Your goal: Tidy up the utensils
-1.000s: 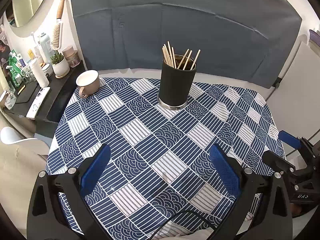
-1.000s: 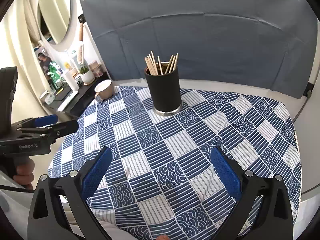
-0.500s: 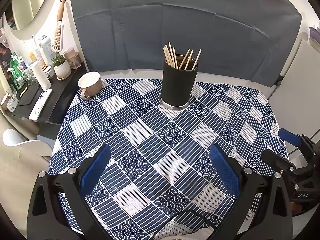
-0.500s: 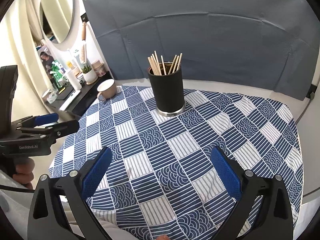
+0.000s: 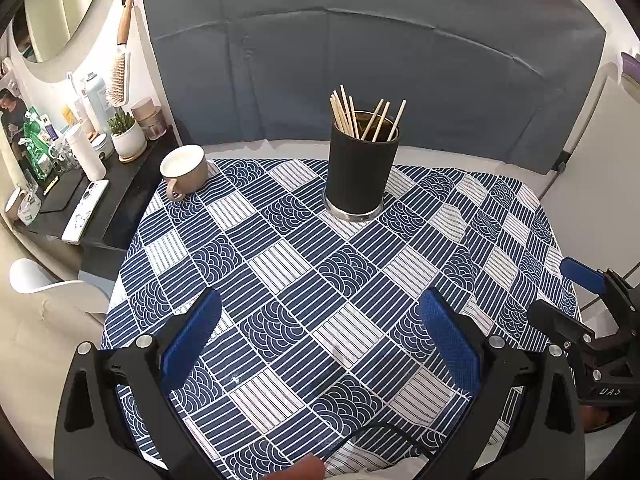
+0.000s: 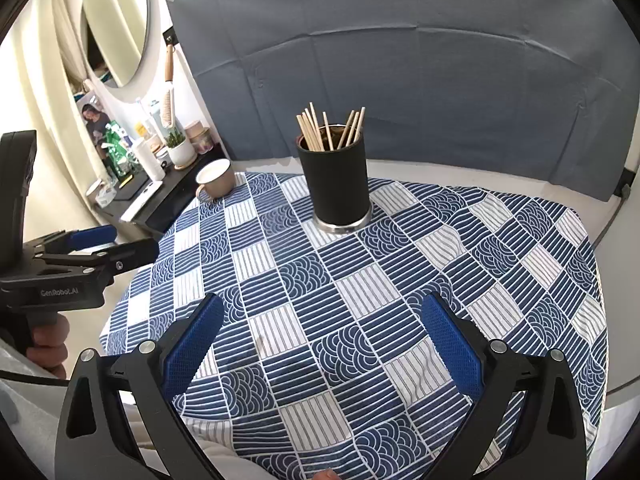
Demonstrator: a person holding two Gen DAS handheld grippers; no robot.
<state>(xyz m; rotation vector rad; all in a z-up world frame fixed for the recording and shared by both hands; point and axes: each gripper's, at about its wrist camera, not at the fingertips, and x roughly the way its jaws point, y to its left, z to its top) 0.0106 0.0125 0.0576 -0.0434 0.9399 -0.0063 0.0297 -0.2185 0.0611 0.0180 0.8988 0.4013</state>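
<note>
A black cylindrical holder (image 5: 362, 172) stands upright at the far middle of the table, with several wooden chopsticks (image 5: 366, 118) standing in it. It also shows in the right wrist view (image 6: 338, 184), with the chopsticks (image 6: 330, 130). My left gripper (image 5: 320, 336) is open and empty, held over the near edge of the table, well short of the holder. My right gripper (image 6: 322, 336) is open and empty, also over the near edge. Each gripper shows at the side of the other's view: the right one (image 5: 576, 296), the left one (image 6: 100, 246).
A blue and white patterned cloth (image 5: 304, 264) covers the table. A beige mug (image 5: 184, 172) stands at the far left corner. A black side shelf (image 5: 80, 184) on the left holds bottles, a potted plant and a remote. A grey cloth backdrop (image 5: 360, 60) hangs behind.
Both grippers have drawn back and risen slightly, so the holder and table look a little further off. Both stay open and empty.
</note>
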